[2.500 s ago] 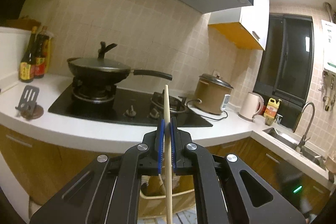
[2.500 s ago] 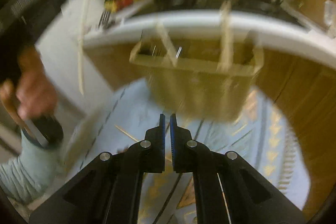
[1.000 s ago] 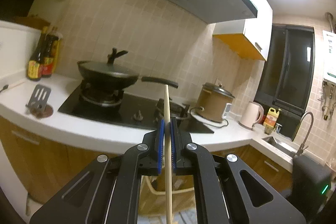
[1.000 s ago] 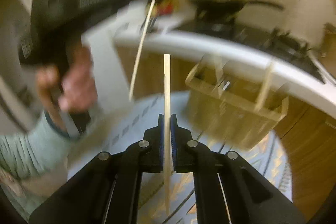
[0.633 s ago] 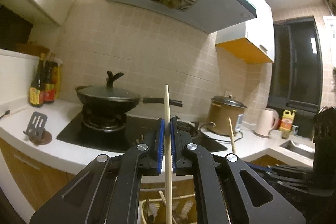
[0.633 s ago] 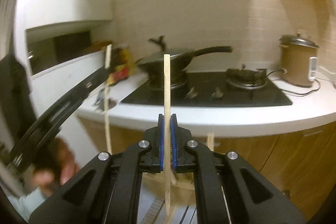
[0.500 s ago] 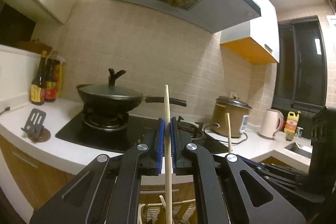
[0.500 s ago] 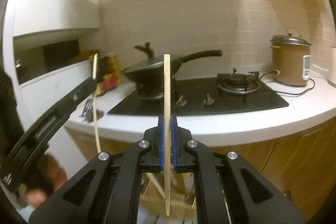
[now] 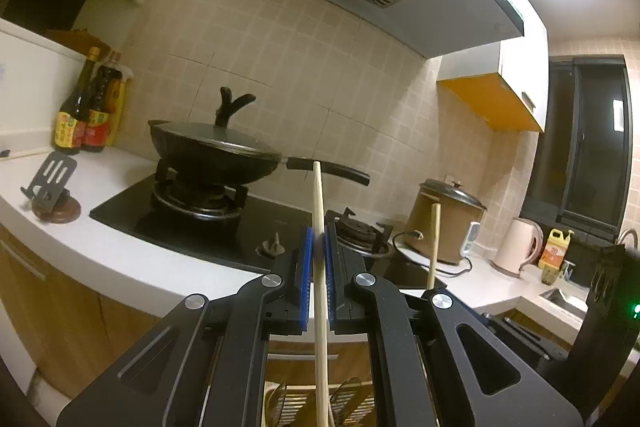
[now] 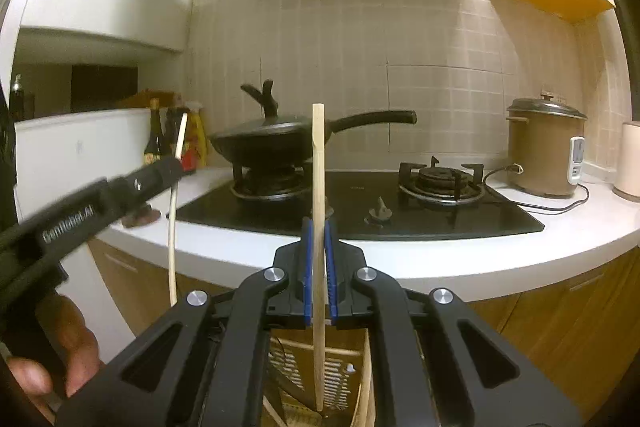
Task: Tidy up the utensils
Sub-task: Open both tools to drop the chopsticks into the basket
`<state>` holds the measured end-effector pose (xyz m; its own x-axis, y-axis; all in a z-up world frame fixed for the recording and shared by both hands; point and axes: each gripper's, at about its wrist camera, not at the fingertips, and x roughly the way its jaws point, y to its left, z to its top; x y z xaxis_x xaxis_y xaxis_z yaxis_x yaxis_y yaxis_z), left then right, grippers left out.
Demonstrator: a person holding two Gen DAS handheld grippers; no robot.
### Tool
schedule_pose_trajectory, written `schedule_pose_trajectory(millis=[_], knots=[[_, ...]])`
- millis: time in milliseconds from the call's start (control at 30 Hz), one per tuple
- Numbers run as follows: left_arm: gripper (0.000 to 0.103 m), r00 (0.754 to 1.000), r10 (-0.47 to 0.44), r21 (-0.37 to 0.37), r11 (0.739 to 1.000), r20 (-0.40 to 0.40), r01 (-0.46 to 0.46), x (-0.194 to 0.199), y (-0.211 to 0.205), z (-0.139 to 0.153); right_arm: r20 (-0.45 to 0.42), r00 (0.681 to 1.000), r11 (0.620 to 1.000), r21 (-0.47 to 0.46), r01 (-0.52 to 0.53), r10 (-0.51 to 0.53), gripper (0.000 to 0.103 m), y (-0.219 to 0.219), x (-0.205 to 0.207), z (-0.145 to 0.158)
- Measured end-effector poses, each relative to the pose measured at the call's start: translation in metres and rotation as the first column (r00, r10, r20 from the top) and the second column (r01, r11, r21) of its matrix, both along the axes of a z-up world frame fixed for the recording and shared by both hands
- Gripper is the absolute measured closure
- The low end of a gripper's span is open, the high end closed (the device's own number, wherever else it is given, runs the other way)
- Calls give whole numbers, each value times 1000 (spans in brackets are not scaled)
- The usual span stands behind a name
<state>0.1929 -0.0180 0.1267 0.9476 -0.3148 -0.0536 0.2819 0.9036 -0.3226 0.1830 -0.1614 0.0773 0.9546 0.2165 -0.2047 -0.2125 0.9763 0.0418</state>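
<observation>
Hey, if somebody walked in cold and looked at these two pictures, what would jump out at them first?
Probably the pale wooden chopstick standing upright, pinched in the left claw, and its twin chopstick pinched the same way in the right claw. Behind them, a lidded black wok sits on the left burner of the black hob. A brown rice cooker stands on the white counter to the right.

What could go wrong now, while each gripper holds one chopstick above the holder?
1. Each chopstick is pinched thinly between the pads, so it may tilt or slip.
2. The holder below is mostly hidden behind the right gripper, so the lower tip may miss a compartment or hit the utensils already inside.
3. The left gripper is close to the right one; the sticks could collide.
</observation>
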Motion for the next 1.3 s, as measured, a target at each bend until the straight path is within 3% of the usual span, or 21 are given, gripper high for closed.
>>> schedule_pose_trajectory(millis=[500, 633, 667, 800, 1000, 1100, 1300], knots=[[99, 1000, -5, 52, 999, -19, 6, -8, -3, -20, -48, 999, 999, -29, -22, 20, 98, -3, -13, -25], [84, 999, -29, 58, 998, -41, 31, -17, 4, -19, -87, 995, 999, -29, -43, 41, 97, -6, -25, -24], [83, 999, -31, 58, 998, -44, 34, -20, 5, -18, -94, 995, 999, -26, -46, 44, 95, -7, -29, -24], [63, 998, -37, 64, 997, -48, 40, -39, 17, -12, -111, 993, 999, 16, -49, 50, 58, -20, -54, -19], [52, 996, -12, 94, 995, -90, 20, -77, 32, -10, -129, 991, 997, 75, -32, 42, 57, -37, -99, -14], [43, 992, -13, 109, 994, -122, 27, -96, 33, -13, -135, 990, 997, 78, -20, 31, 44, -39, -128, -14], [37, 983, -9, 110, 994, -182, 30, -134, 27, -30, -119, 992, 999, 36, 35, -30, 30, -34, -175, -19]])
